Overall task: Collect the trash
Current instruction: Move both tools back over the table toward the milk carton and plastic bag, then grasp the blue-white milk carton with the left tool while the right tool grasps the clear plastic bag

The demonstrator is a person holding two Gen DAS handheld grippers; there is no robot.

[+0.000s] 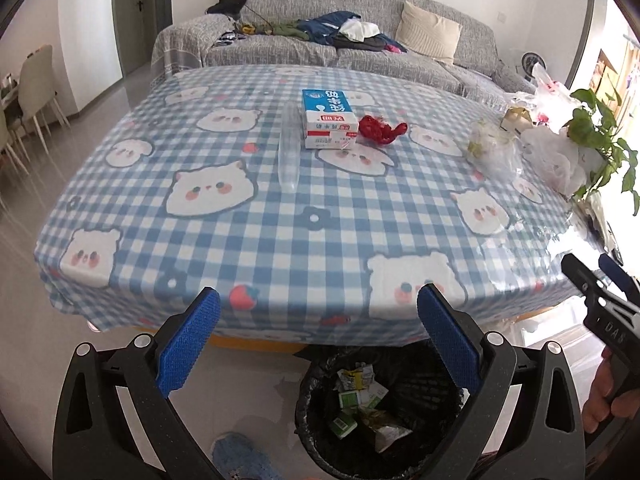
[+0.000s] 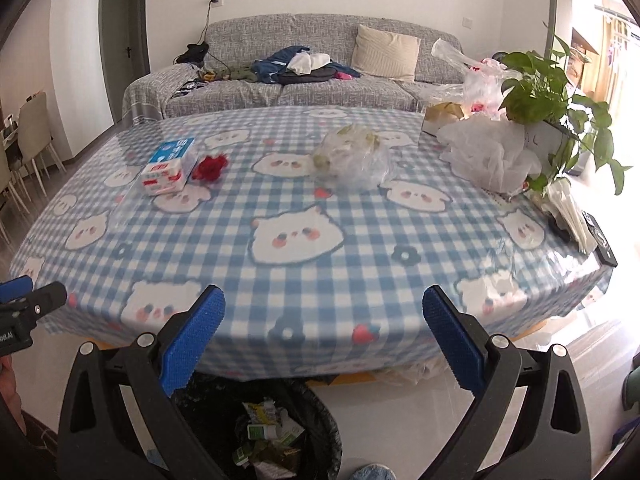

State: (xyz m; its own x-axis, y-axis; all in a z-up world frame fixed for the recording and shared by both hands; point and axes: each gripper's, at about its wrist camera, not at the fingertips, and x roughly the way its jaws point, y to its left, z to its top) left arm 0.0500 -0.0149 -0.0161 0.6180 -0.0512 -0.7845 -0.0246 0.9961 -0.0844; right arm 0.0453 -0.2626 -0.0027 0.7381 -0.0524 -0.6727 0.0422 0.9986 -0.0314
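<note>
Both blue-padded black grippers, left (image 1: 318, 312) and right (image 2: 324, 312), hover wide open and empty, level at the checked tabletop's (image 1: 320, 232) near edge, above the black-lined trash bin (image 1: 404, 364).

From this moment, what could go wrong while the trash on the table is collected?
1. The clear tube is hard to see on the cloth and lies close beside the carton; a grasp may miss it or push it away.
2. The clear bag looks loose, so it may slip from the fingers.
3. The bin stands partly under the table edge; dropped trash may miss it.
</note>
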